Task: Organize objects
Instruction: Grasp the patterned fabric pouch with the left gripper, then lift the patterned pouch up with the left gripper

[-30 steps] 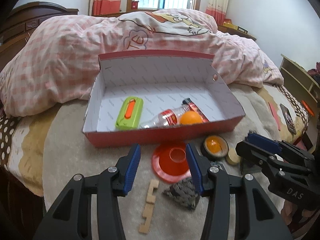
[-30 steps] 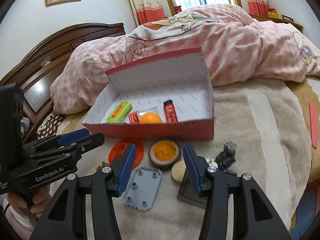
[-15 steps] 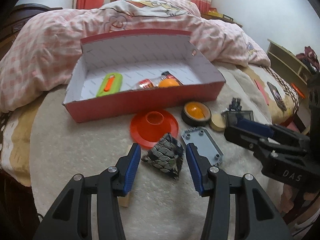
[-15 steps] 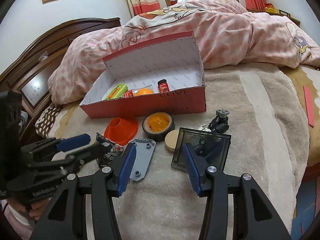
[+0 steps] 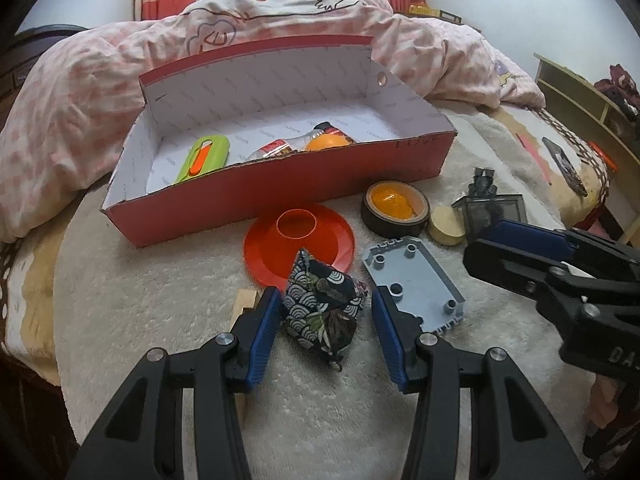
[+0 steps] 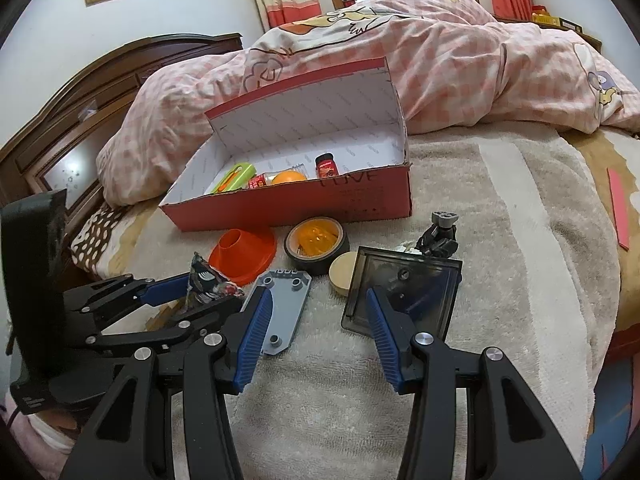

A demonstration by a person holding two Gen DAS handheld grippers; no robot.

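Patterned fabric pouch [image 5: 322, 306]: lies on the cream blanket [image 5: 152, 304] of the bed, between the blue fingers [image 5: 266, 332] of the left gripper [image 5: 324, 334]. Fingers partly open; the left pad is at or almost at the pouch's side, the right pad stands clear of it. No grip visible. The pouch's far corner overlaps the rim of the orange cone-shaped disc [image 5: 298, 240].

Right gripper [image 6: 316, 330]: fingers partly open, holding nothing. Its left finger lies over the grey studded plate [image 6: 284, 308]; its right finger lies over the near edge of the smoked clear square lid [image 6: 404, 288]. Bare blanket between them.

Red cardboard box [image 5: 280, 196], white inside, flap standing up at the back: contains a green case with orange slider [image 5: 204, 158], a small clear bottle with red label [image 5: 280, 148], an orange ball [image 5: 328, 143] and a red-capped item [image 6: 326, 165].

Loose, in front of the box: tape roll with orange centre [image 5: 394, 208], pale round disc [image 5: 446, 226], dark small figure [image 6: 438, 234], wooden piece [image 5: 244, 302] beside the left finger.
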